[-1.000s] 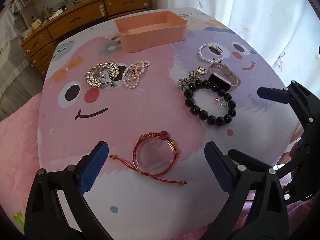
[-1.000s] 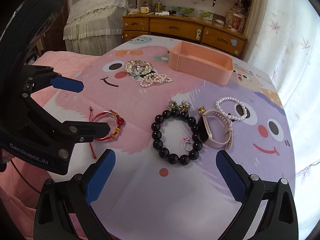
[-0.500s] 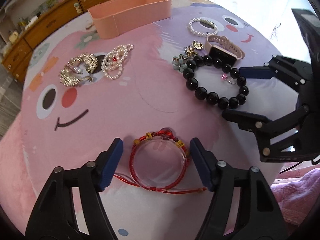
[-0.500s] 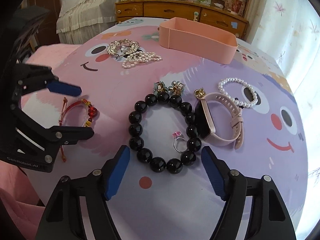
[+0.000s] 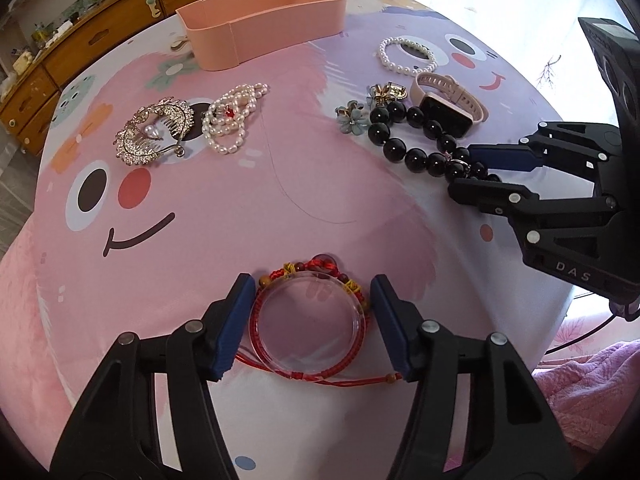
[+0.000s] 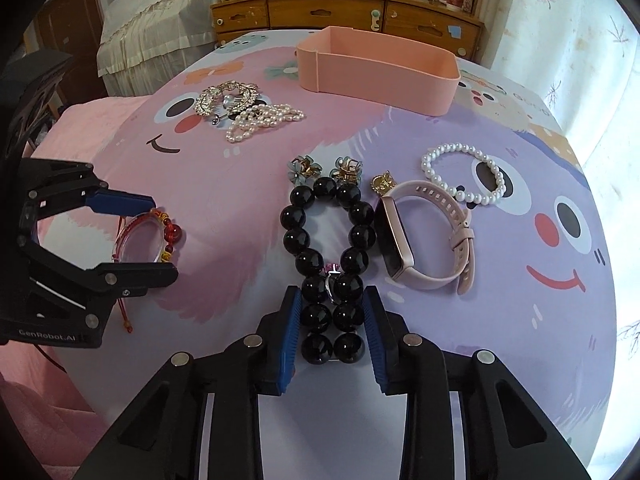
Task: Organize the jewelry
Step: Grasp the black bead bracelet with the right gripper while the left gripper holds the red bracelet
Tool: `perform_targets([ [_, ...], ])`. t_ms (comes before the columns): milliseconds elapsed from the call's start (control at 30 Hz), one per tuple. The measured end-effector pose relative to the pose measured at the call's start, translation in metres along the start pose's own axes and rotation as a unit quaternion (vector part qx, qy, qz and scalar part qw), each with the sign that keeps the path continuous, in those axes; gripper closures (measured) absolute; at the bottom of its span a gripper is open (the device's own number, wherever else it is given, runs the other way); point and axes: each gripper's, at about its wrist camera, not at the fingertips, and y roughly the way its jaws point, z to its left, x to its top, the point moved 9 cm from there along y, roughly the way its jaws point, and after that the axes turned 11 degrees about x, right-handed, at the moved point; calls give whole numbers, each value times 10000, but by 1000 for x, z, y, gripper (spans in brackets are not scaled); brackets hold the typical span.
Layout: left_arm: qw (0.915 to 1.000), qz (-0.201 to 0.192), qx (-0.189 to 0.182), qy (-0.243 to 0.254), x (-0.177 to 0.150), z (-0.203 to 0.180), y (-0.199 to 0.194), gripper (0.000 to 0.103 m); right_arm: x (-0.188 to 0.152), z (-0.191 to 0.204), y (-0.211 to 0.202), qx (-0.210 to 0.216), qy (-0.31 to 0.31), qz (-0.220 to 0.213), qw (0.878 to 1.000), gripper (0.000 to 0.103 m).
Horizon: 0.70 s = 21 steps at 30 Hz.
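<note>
Both grippers have closed in on their bracelets since a second ago. On the table (image 5: 280,184), the red cord bracelet (image 5: 310,316) lies between the left gripper's (image 5: 312,320) blue pads, jaws half-narrowed, pads just beside it; whether they touch is unclear. Squeezed into a narrow loop, the black bead bracelet (image 6: 330,264) sits in the right gripper (image 6: 331,334), whose pads press its near beads. Just beside are a small ring (image 6: 332,270), pink watch (image 6: 424,240) and pearl bracelet (image 6: 464,178). Farther off stands the pink box (image 6: 380,80).

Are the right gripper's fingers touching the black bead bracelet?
Touching. The right wrist view shows the blue fingers pressed on both sides of the black bead bracelet, squeezing its near end narrow.
</note>
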Motion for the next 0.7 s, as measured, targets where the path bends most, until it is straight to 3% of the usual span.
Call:
perform_targets([
  [133, 9998, 43, -154, -103, 0, 3, -1, 46, 2, 3, -6, 74, 310, -52, 9995, 73],
  [200, 9994, 67, -276, -203, 0, 5, -2, 47, 6, 7, -13, 97, 400, -169, 9990, 89],
  [500, 9980, -81, -498, -376, 2, 22, -17, 47, 17, 14, -37, -51, 846, -425, 9955, 89],
  [700, 9968, -413, -506, -459, 10, 42, -46, 47, 39, 24, -71, 81, 1099, -901, 9898, 89],
])
